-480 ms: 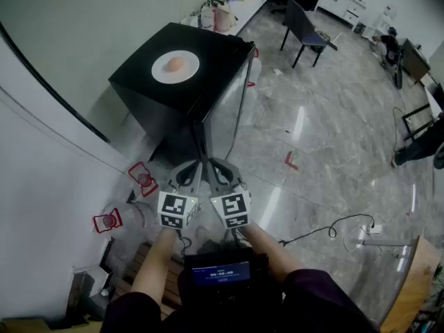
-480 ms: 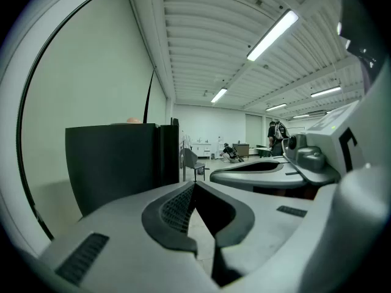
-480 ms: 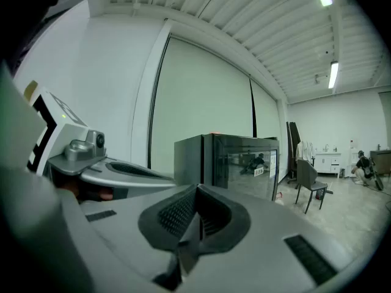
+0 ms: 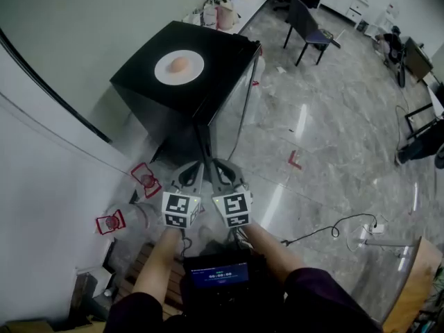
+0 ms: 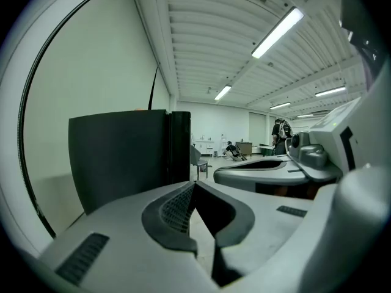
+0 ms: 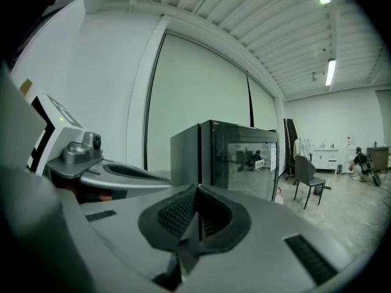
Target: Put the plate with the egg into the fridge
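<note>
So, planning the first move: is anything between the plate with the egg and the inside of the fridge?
Yes: the glass door of the fridge looks closed. The plate with the egg sits on top of it; nothing visible lies between it and the left gripper or right gripper.
</note>
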Available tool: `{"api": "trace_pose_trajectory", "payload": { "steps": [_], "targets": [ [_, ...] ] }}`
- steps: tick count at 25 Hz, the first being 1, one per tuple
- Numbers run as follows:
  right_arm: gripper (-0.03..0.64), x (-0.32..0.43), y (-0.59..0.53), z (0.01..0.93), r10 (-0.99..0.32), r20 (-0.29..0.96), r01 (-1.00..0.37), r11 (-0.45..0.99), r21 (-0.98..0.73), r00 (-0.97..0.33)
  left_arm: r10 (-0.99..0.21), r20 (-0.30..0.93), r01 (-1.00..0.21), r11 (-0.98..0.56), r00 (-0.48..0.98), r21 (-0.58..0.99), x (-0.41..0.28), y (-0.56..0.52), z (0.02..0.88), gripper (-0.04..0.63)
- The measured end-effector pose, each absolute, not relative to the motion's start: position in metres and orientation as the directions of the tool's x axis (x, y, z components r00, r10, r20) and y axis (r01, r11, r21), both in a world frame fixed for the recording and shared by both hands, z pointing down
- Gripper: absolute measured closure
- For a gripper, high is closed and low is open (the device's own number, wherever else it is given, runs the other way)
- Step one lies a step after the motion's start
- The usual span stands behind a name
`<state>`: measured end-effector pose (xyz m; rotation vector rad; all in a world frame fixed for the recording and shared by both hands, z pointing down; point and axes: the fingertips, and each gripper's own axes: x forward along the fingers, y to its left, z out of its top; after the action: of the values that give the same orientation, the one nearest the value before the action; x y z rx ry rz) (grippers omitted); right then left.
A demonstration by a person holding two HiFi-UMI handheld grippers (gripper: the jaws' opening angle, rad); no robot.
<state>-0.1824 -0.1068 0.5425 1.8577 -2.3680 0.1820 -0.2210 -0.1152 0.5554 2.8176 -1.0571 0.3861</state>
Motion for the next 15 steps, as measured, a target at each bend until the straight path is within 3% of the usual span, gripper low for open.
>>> {"api": "trace_pose_trajectory", "payload": {
  "steps": [6,10,15],
  "targets": [
    [0.603,-0.174,-0.129,0.595,-0.943,0.291,-0.986,0.151,-0.066,-0.164,-0.637,0.284,-0.659,-0.752,0.716,-0.024,-0.225,-0.134,0.588,0.588],
    [0.527,-0.171,-0.150,0.632,-0.918,0.376,-0.992,0.111,-0.064,-0.127,-0.590,0.315,-0.634,-0.772,0.743,0.046,-0.228,-0.143,0.613,0.587],
    [0.522,-0.169,-0.168,0.659,-0.905,0.422,-0.999,0.052,-0.011,-0.052,-0.574,0.336,-0.624,-0.779,0.747,0.057,-0.234,-0.156,0.630,0.586]
  ]
}}
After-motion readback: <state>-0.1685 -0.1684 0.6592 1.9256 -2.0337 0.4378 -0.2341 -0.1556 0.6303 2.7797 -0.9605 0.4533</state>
